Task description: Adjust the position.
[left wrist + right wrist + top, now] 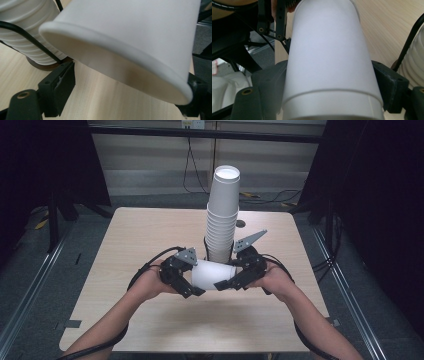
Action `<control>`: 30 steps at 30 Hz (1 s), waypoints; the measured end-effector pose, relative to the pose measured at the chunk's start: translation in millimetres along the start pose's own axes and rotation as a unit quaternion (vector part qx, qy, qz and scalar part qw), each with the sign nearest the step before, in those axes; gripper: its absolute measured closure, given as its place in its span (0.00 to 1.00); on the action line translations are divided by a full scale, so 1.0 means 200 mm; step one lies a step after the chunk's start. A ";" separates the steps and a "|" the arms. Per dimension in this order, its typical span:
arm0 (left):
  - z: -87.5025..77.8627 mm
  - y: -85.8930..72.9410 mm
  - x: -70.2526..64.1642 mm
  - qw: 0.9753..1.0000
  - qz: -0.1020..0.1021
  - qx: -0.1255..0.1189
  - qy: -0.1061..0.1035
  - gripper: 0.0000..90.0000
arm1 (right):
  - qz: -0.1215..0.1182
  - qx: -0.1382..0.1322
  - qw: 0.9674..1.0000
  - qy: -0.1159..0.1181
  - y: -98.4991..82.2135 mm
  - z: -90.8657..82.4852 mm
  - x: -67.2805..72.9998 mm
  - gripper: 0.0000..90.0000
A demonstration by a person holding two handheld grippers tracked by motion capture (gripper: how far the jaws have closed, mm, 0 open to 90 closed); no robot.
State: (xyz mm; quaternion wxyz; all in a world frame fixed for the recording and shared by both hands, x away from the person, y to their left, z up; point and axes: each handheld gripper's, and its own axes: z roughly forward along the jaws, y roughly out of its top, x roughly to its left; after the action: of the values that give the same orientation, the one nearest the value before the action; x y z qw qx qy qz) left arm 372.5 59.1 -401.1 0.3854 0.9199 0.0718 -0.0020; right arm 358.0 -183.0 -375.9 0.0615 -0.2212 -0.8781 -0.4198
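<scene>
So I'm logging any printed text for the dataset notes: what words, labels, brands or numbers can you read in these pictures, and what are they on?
None can be read.
The held white paper cup: plain, no print on the wall that shows.
The stack of white cups: plain.
The wooden table: bare wood grain, no label.
The left gripper and right gripper: black, no marking legible.
</scene>
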 end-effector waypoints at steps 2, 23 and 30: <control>0.00 0.00 0.00 1.000 -0.002 -0.003 0.001 0.13 | 0.001 0.003 1.000 0.001 0.01 0.00 0.00 0.25; -0.01 0.04 0.01 0.999 0.017 0.034 -0.015 0.00 | -0.006 0.033 0.999 0.008 0.02 0.03 0.01 0.24; 0.02 0.06 0.00 0.999 0.022 0.039 -0.021 0.00 | -0.012 0.029 0.999 0.017 0.02 0.03 0.01 0.24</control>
State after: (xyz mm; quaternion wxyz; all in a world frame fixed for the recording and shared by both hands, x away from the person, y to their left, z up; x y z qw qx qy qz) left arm 375.1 48.1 -395.9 0.3507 0.9354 0.0427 -0.0159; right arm 358.2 -175.7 -375.3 0.0777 -0.2022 -0.8912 -0.3986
